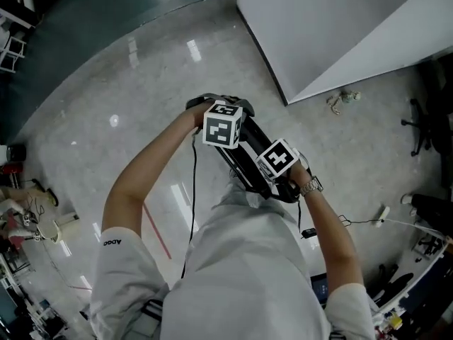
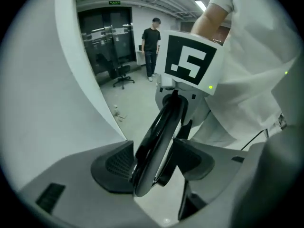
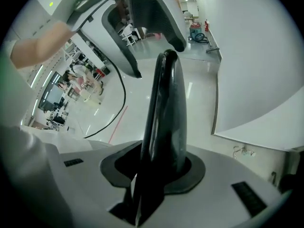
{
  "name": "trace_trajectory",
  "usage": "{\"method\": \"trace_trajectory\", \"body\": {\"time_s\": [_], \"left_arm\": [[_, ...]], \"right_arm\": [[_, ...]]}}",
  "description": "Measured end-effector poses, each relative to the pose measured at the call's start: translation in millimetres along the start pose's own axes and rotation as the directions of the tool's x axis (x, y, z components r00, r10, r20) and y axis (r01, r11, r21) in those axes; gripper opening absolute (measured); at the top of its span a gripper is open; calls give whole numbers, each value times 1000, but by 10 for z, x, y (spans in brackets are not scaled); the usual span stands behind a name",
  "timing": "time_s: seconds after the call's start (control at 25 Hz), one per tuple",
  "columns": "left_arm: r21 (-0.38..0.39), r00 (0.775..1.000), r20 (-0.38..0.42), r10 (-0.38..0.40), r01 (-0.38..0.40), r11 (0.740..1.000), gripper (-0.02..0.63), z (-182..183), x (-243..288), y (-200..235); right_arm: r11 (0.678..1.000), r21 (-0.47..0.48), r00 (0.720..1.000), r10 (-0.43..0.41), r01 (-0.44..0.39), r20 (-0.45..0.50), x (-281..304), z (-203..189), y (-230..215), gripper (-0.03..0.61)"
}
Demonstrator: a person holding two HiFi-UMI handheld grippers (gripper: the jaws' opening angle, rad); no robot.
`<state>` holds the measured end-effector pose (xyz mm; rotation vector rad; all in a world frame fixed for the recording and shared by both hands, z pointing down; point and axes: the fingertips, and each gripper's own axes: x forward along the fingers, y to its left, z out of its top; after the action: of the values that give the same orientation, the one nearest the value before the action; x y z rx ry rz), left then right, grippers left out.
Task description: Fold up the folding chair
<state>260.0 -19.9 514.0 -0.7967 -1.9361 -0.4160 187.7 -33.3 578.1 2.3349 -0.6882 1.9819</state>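
Chair (image 1: pixel 239 160) is held up in front of the person's body, above the pale floor (image 1: pixel 106 119), between the two grippers. It looks collapsed into one flat black slab, so the folding is judged to be all but done.

The left gripper (image 2: pixel 153 161) is closed on the chair's far left end. A thin curved rim is pinched between the ribbed fingers (image 2: pixel 114 163), with a second black bar seen just behind it. The right gripper (image 3: pixel 156 170) is clamped on the near right end, and there a thicker rounded edge fills the gap between the dark fingers (image 3: pixel 192 172).

The material is read as hard plastic or painted metal: black, glossy, smooth, with rounded edges and long gentle curves. No padding or fabric can be made out.

Stiffness is expected, so little give under the pads. The shine suggests a slippery surface, and a firm squeeze is likely called for. Moderate weight is judged, since two holds are used. The hinged parts may swing apart if the slab is tipped, so a hold across both layers at each end is thought safest. The floor below is polished and reflective, and a smooth white panel (image 1: pixel 340 27) stands at the far right.
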Motion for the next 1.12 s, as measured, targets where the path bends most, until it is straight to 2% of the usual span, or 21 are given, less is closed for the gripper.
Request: {"method": "trace_trajectory", "body": {"time_s": [0.12, 0.2, 0.28, 0.44, 0.56, 0.64, 0.76, 0.84, 0.92, 1.0, 1.12], "left_arm": [[103, 989, -79, -123, 131, 986, 269, 3, 150, -73], [167, 967, -153, -205, 230, 959, 257, -49, 271, -179], [198, 941, -200, -274, 312, 929, 246, -78, 375, -243], [193, 901, -181, -394, 426, 884, 198, -34, 504, -339], [212, 884, -214, -415, 457, 864, 129, -125, 601, -409], [223, 880, -233, -414, 462, 858, 114, -131, 638, -391], [218, 864, -251, -437, 491, 844, 89, -108, 669, -394], [217, 859, -265, -438, 496, 841, 85, -114, 680, -403], [224, 864, -261, -430, 488, 844, 84, -73, 693, -372], [213, 859, -275, -433, 493, 843, 84, -86, 722, -338], [197, 848, -292, -443, 506, 840, 83, -106, 748, -303]], "right_arm": [[999, 25, 999, 39, -40, 26, 18, 44, 120, 112], [996, 39, 995, 83, -85, 46, 20, 109, 238, 112], [994, 51, 994, 97, -99, 40, 14, 111, 253, 112], [992, 67, 994, 102, -105, 38, 24, 100, 204, 112], [995, 63, 997, 74, -75, 12, 12, 55, 113, 112], [998, 43, 999, 51, -52, 15, -14, 58, 19, 112], [995, 70, 996, 73, -75, 43, -22, 9, -36, 112], [991, 94, 995, 97, -99, 21, -40, -172, -37, 112], [991, 84, 994, 107, -104, -23, -81, -399, -42, 112], [994, 85, 997, 75, -74, -8, -105, -520, -79, 112], [990, 138, 999, 19, -24, 40, -92, -545, -136, 95]]}}
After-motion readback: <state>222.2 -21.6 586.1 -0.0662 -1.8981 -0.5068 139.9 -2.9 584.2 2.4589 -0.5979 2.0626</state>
